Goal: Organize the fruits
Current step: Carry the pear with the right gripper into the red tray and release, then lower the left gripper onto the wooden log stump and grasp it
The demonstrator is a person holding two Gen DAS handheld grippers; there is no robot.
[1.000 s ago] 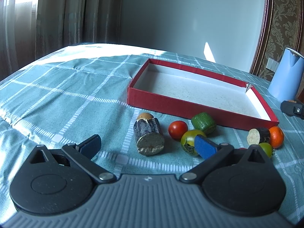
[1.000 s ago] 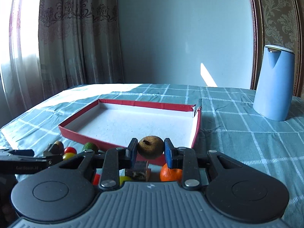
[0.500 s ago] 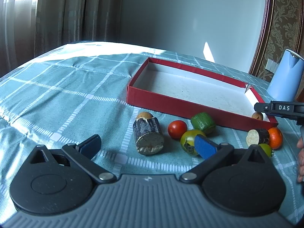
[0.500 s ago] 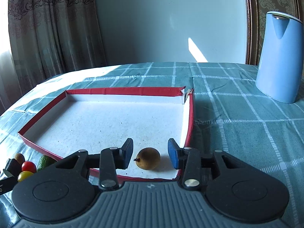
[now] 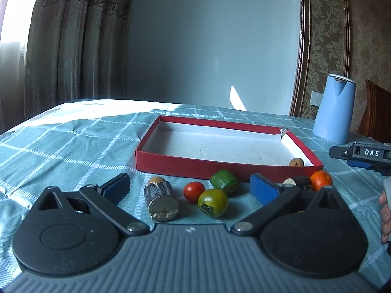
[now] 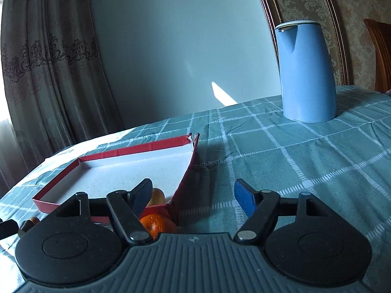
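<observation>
A red tray [image 5: 185, 162] with a white floor lies on the checked cloth; a small brown fruit [image 5: 296, 162] sits in its near right corner, also in the right wrist view [image 6: 157, 196]. In front of the tray lie a dark log-like piece [image 5: 161, 200], a red tomato [image 5: 194, 191], a green-yellow tomato [image 5: 213, 202], a green piece [image 5: 224, 181], a small dark piece [image 5: 298, 183] and an orange [image 5: 321, 180]. My left gripper [image 5: 190, 186] is open above these fruits. My right gripper [image 6: 194, 195] is open and empty beside the tray's right wall [image 6: 187, 175], the orange [image 6: 157, 225] just below it.
A tall blue jug [image 6: 306, 73] stands at the back right of the table, also in the left wrist view [image 5: 334, 109]. The right gripper's body [image 5: 364, 155] shows at the left wrist view's right edge. A wooden chair [image 6: 381, 48] is behind the jug.
My right gripper opened, left the brown fruit in the tray's corner, then pulled back and swung right. The left gripper tilted up slightly over the fruits.
</observation>
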